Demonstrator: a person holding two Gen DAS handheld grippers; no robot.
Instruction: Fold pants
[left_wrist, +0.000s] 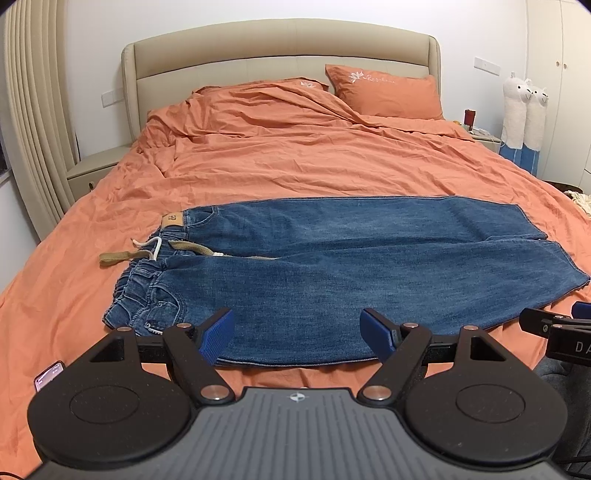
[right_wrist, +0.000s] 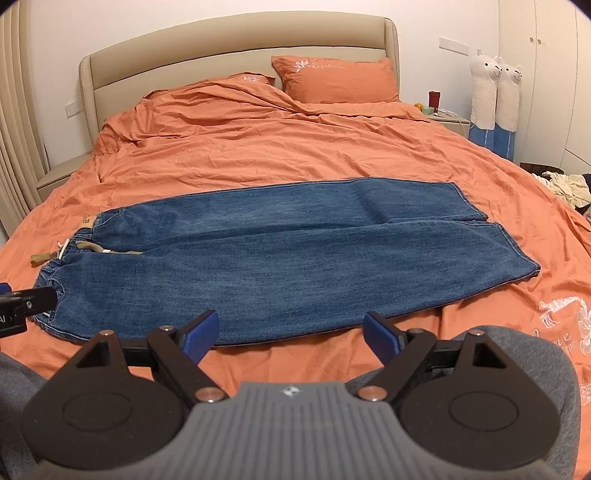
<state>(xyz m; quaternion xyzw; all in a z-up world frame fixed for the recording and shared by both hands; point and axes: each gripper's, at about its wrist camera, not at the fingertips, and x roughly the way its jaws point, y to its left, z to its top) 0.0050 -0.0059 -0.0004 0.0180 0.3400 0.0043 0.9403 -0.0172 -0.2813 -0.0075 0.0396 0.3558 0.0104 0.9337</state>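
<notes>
Blue denim pants (left_wrist: 332, 266) lie flat across an orange bed, waistband with a khaki drawstring (left_wrist: 122, 256) to the left, leg hems to the right. The two legs lie side by side, slightly spread at the hems. My left gripper (left_wrist: 297, 334) hovers open just before the near edge of the pants, close to the waist half. In the right wrist view the same pants (right_wrist: 280, 258) stretch across, and my right gripper (right_wrist: 290, 334) stands open in front of the near leg's edge. Nothing sits between either pair of blue pads.
The orange duvet (left_wrist: 303, 155) is wrinkled toward the headboard, with an orange pillow (left_wrist: 388, 92) at the back. A phone (left_wrist: 50, 374) lies on the bed at the near left. Two plush alpacas (right_wrist: 496, 96) stand beside a nightstand on the right. Clothes (right_wrist: 565, 186) are piled far right.
</notes>
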